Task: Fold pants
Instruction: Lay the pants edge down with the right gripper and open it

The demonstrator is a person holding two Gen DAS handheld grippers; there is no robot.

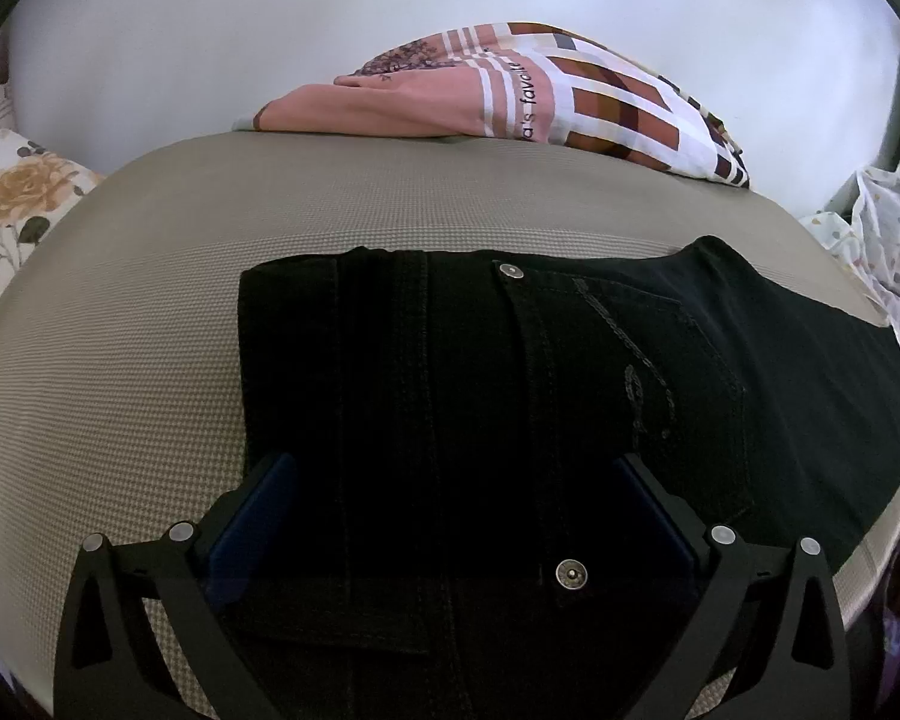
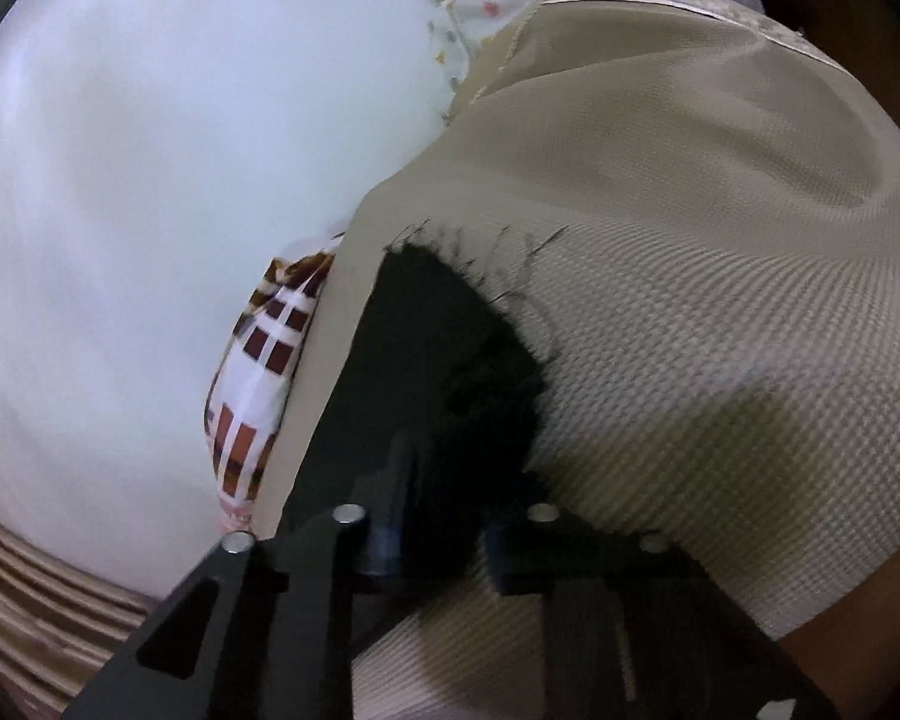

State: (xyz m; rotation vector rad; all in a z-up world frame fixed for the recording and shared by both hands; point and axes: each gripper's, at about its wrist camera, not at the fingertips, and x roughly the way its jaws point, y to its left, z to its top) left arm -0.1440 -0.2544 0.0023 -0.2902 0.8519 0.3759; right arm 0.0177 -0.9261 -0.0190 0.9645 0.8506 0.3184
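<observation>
The left black two-finger gripper point(image 1: 450, 516) tilts steeply downward with its jaws spread wide, its blue-padded fingers point(image 1: 252, 516) standing far apart at either side of its view. The right black two-finger gripper point(image 2: 444, 546) points down at a shallower slant and is rolled to one side, its jaws drawn almost together, only a narrow gap between them.

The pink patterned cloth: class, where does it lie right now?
In the left wrist view the pink patterned cloth lies bunched at the far edge of the beige bed cover, beyond the black jeans, against the white wall.
</observation>
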